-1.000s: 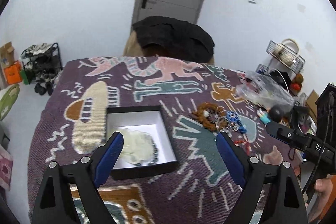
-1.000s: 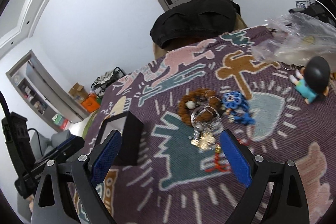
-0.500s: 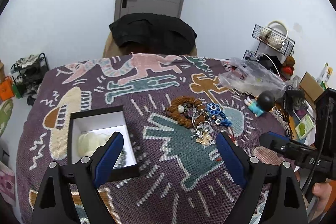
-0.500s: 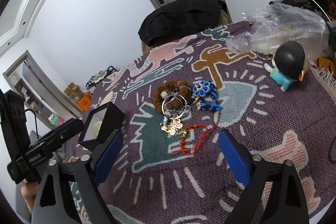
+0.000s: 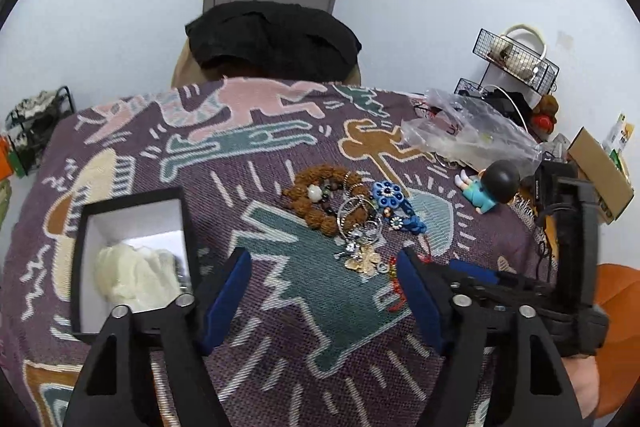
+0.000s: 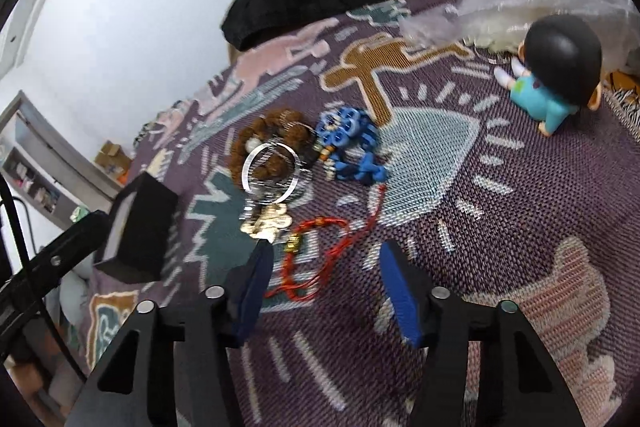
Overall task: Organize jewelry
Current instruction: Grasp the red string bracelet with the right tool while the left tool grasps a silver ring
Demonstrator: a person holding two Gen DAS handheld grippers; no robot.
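A jewelry pile lies mid-table on the patterned cloth: a brown bead bracelet [image 5: 316,195], silver rings [image 5: 356,219], a blue flower piece [image 5: 394,203], a gold charm [image 5: 364,259] and a red cord bracelet [image 6: 320,251]. A black box [image 5: 132,247] with white lining holds a pale cloth [image 5: 136,277] at the left. My left gripper [image 5: 322,279] hovers in front of the pile, jaws closing with nothing between them. My right gripper [image 6: 326,259] is low over the red cord. Its jaws are closing with the cord between them, and the pads do not press on it.
A small doll [image 6: 556,75] in blue sits at the right beside a crumpled plastic bag [image 5: 468,135]. A chair draped with a black garment [image 5: 272,39] stands behind the table. A wire rack [image 5: 516,59] and a cardboard box [image 5: 600,175] are at the far right.
The left gripper has swung from over the black box to the right, toward the jewelry pile, and its jaws have narrowed. The right gripper has dropped toward the red cord, jaws narrowing.
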